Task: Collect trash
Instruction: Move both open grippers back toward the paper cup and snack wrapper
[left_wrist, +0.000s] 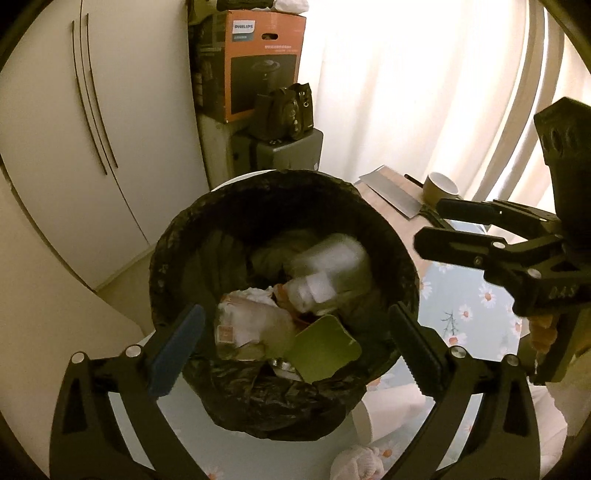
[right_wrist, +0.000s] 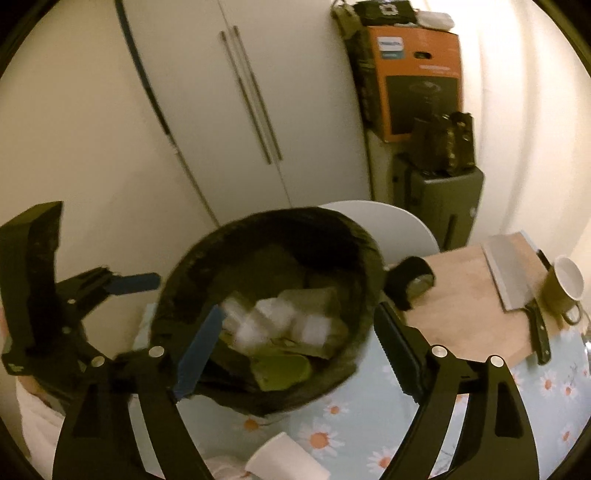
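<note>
A round bin with a black liner (left_wrist: 207, 225) stands on the table, also in the right wrist view (right_wrist: 354, 236). It holds crumpled paper, a plastic bottle (left_wrist: 332, 266) and a green lid (left_wrist: 321, 347). My left gripper (left_wrist: 295, 350) is open and empty above the bin's near rim. My right gripper (right_wrist: 295, 347) is open and empty over the bin; it shows at the right of the left wrist view (left_wrist: 439, 225). A white paper cup (right_wrist: 288, 461) lies on its side on the cloth near the bin. A crumpled tissue (left_wrist: 358, 461) lies beside it.
A wooden cutting board (right_wrist: 454, 306) carries a cleaver (right_wrist: 513, 277) and an olive mug (right_wrist: 561, 288) at the right. A black tape roll (right_wrist: 410, 280) sits by the bin. A white chair (right_wrist: 402, 225), a suitcase (right_wrist: 443, 203) and an orange box (right_wrist: 417, 74) stand behind.
</note>
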